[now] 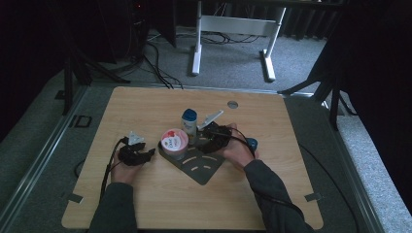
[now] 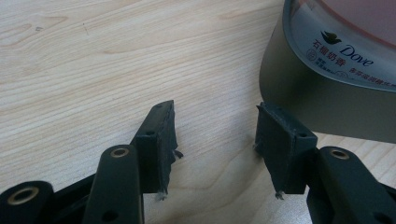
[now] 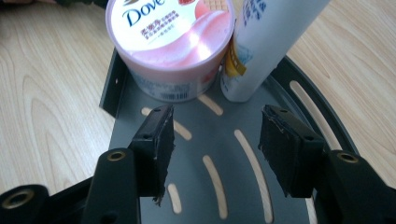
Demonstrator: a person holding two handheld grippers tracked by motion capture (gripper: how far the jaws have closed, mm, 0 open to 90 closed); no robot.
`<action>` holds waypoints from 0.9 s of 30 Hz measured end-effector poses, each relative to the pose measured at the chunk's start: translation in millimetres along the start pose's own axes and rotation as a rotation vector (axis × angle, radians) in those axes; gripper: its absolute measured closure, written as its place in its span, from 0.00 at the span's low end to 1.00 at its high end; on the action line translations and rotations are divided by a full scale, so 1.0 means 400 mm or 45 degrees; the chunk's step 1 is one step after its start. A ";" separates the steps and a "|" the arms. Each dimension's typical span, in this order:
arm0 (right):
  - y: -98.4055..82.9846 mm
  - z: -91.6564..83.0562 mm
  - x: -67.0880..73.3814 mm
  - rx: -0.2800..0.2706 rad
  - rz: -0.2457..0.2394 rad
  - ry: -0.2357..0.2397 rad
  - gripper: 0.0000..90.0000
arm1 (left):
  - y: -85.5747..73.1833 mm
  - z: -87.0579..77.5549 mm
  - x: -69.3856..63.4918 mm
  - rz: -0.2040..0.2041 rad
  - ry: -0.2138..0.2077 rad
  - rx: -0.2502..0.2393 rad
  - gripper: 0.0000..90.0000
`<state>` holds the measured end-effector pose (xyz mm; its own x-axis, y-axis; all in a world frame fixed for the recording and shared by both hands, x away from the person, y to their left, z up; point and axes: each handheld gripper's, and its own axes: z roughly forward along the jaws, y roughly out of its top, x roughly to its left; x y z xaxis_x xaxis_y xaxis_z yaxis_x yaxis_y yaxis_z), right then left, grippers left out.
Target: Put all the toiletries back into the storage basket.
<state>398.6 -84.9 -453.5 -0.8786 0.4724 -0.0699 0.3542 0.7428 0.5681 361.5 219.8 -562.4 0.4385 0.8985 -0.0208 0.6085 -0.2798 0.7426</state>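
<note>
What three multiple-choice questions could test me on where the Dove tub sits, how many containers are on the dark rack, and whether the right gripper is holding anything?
1. Where does the Dove tub stand?
A. On the dark slotted rack
B. On the bare table
C. Between a gripper's jaws

2. How many containers stand on the rack?
A. One
B. Two
C. Four

3. What state is the right gripper in?
A. Shut on the white bottle
B. Shut on the tub
C. Open, holding nothing

Answers: 1 A, the tub's base rests on the rack's slotted floor. 2 B, just the tub and the white bottle side by side. 3 C, its jaws stand apart with only rack showing between them.
</note>
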 end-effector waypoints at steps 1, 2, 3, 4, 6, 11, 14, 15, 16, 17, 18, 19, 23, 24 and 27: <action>-0.003 -0.003 0.002 0.004 -0.001 0.000 0.50 | 0.000 0.000 0.000 0.000 0.000 0.000 0.53; -0.008 -0.006 0.003 0.005 -0.007 -0.005 0.50 | 0.000 0.000 0.000 -0.001 0.000 0.000 0.53; -0.012 -0.010 0.003 0.006 -0.008 -0.008 0.50 | 0.000 0.000 0.000 -0.001 -0.001 0.000 0.53; -0.015 -0.014 0.004 0.004 -0.010 -0.010 0.51 | 0.000 0.000 0.000 -0.001 -0.002 0.000 0.53; -0.023 -0.023 0.003 0.002 -0.010 -0.014 0.53 | 0.000 0.000 0.000 -0.001 -0.001 0.000 0.53; -0.036 -0.039 0.003 0.002 -0.023 -0.020 0.55 | 0.000 0.000 0.000 0.000 0.000 0.000 0.53; -0.048 -0.050 0.002 -0.006 -0.028 -0.016 0.57 | 0.000 0.000 0.000 0.000 0.000 0.001 0.53; -0.052 -0.054 0.001 -0.007 -0.031 -0.019 0.58 | 0.000 0.000 0.000 0.000 0.000 0.001 0.53; -0.054 -0.056 0.001 -0.008 -0.033 -0.020 0.59 | 0.000 0.000 0.000 -0.001 -0.001 0.001 0.53; -0.058 -0.060 0.000 -0.013 -0.035 -0.027 0.61 | 0.000 0.000 0.000 -0.002 -0.002 0.001 0.53; -0.062 -0.065 0.000 -0.022 -0.032 -0.025 0.62 | 0.000 0.000 0.000 -0.003 -0.001 0.000 0.53; -0.065 -0.069 -0.001 -0.030 -0.030 -0.022 0.63 | 0.000 0.000 0.000 -0.003 -0.001 0.000 0.53; -0.077 -0.082 -0.002 -0.042 -0.033 -0.015 0.65 | 0.000 0.000 0.001 -0.001 -0.002 0.002 0.53; -0.080 -0.085 -0.001 -0.041 -0.036 -0.018 0.65 | 0.000 0.000 0.000 0.000 -0.001 0.002 0.53; -0.088 -0.094 -0.001 -0.045 -0.039 -0.023 0.65 | 0.000 0.000 0.000 0.001 0.000 0.002 0.53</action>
<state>374.4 -129.3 -442.5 -0.8830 0.4582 -0.1023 0.3151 0.7400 0.5943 361.4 219.9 -562.3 0.4392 0.8982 -0.0201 0.6091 -0.2812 0.7415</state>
